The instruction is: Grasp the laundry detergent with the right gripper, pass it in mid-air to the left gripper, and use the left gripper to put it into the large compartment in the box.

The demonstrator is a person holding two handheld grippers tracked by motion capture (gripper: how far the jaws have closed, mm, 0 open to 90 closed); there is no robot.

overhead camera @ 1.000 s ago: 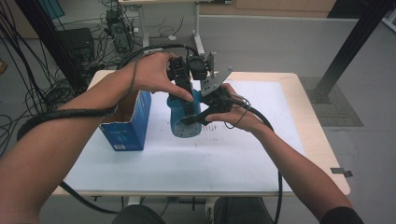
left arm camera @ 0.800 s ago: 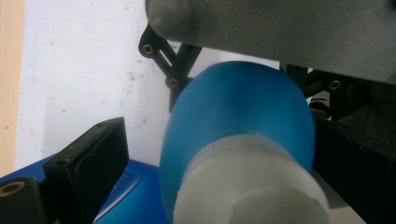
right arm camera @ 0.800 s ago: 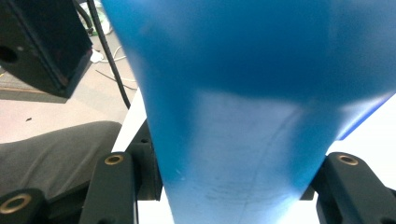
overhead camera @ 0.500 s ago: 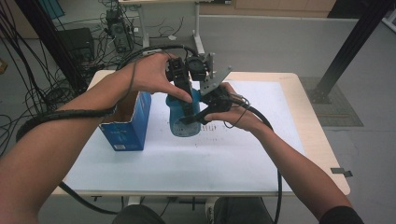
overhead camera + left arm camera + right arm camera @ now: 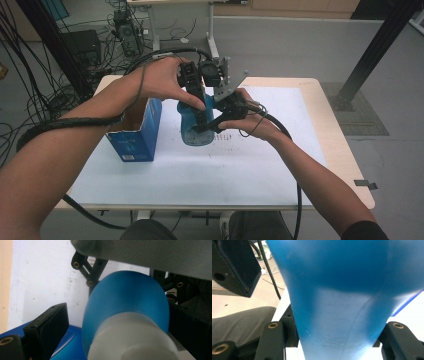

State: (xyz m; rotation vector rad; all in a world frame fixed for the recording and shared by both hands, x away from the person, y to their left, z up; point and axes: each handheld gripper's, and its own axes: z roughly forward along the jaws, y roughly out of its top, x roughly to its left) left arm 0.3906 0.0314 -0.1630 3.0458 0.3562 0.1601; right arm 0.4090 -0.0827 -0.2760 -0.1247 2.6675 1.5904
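Blue bottle (image 5: pixel 192 131) upright on white paper sheet (image 5: pixel 210 165) near table (image 5: pixel 345 150) middle, just right of open blue carton (image 5: pixel 137 137). Right gripper (image 5: pixel 207 125) clamped on bottle's lower body from the right; in right gripper view, blue body (image 5: pixel 342 302) wedged tight between 2 black jaws, as closed as they go. Left gripper (image 5: pixel 200 107) pointing down over bottle top, hand (image 5: pixel 160 80) on its body. In left gripper view, white cap (image 5: pixel 132 340) and blue shoulder (image 5: pixel 125 297) sit between the jaws; left jaw standing clear of the bottle w/ a gap, right jaw close beside it, contact not clear. So left: fairly wide, not gripping. Right gripper's links seen beyond bottle in same view. Cables trailing off both grippers toward table's near edge. Forearms in from bottom of high view, left one crossing above carton.
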